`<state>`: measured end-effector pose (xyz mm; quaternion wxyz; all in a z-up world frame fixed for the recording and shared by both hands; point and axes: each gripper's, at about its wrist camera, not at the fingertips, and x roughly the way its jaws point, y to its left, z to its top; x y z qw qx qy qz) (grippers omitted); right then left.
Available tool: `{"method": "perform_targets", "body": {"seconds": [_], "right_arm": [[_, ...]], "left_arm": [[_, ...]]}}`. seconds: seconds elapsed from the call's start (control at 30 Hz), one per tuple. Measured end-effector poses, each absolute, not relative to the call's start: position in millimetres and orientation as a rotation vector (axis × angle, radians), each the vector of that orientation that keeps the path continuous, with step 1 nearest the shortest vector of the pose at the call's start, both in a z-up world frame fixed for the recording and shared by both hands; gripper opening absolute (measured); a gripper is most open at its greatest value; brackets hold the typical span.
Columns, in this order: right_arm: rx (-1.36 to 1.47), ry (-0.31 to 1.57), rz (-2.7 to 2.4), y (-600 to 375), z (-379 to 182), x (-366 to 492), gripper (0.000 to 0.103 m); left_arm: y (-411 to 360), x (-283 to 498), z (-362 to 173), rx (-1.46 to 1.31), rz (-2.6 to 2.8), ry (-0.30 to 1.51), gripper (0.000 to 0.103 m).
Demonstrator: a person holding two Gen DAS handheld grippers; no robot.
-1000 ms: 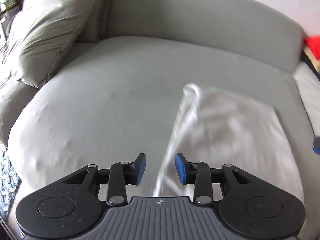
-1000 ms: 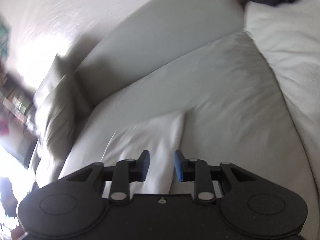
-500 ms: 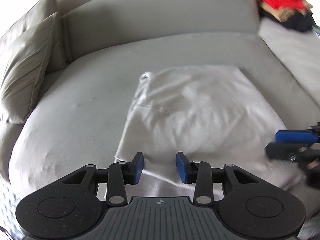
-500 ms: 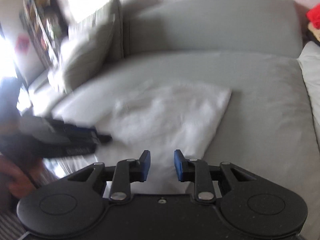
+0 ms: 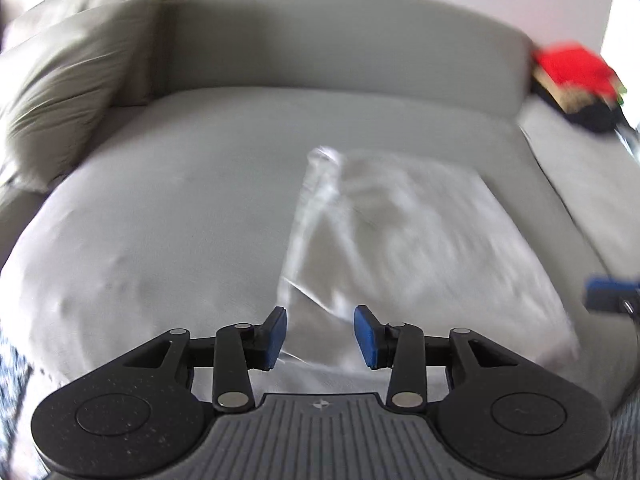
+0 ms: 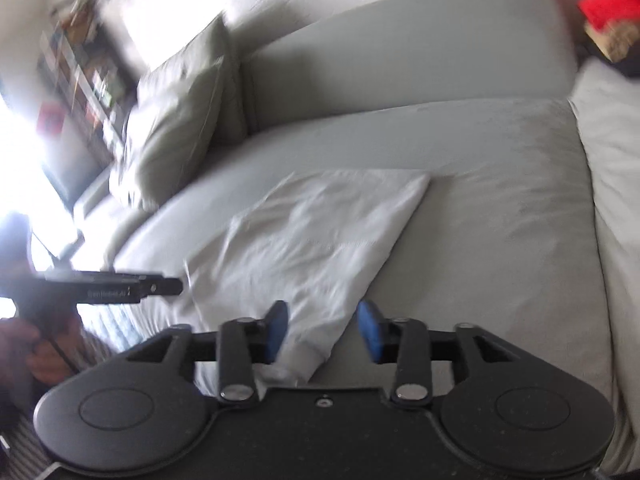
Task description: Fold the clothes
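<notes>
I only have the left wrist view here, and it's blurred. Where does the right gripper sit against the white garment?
Observer: The right gripper is at the white garment's near corner; the cloth's tip lies between its opening fingers, unpinched.
Operator: And my left gripper, seen from over there?
Observer: The left gripper comes in from the left of the right wrist view, level with the garment's left edge; its tips look just short of the cloth.
Operator: Anything past the cushion I can't see?
Observer: Beyond the cushion there is a blurred dark shelf of small items by the bright wall.
</notes>
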<state>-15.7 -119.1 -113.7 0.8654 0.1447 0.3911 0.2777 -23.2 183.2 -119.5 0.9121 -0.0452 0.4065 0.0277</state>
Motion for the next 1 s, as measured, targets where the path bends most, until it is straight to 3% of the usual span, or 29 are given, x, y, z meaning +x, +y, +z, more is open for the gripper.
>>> {"method": "perform_targets", "body": {"seconds": [0.1, 0.23, 0.47, 0.73, 1.0], "right_arm": [[0.440, 0.854, 0.551, -128.3, -123.0, -1.1, 0.047], [0.554, 0.894, 0.509, -132.8, -135.5, 13.1, 0.060], [0.765, 0.963, 0.492, -144.2, -161.5, 32.7, 0.060], [0.869, 1.022, 0.520, -140.1, -180.5, 49.9, 0.043], [0.923, 1.059, 0.462, -132.2, -193.5, 84.7, 0.032]], "left_arm": [[192.8, -11.1, -116.1, -0.142, 0.105, 0.833, 0.043], [196.3, 9.2, -116.4, -0.135, 0.119, 0.845, 0.045], [233.2, 36.0, -134.5, -0.367, 0.058, 0.976, 0.046], [271.4, 44.4, -150.8, -0.652, -0.104, 1.067, 0.046], [256.7, 80.4, -160.8, -0.601, -0.219, 1.122, 0.044]]}}
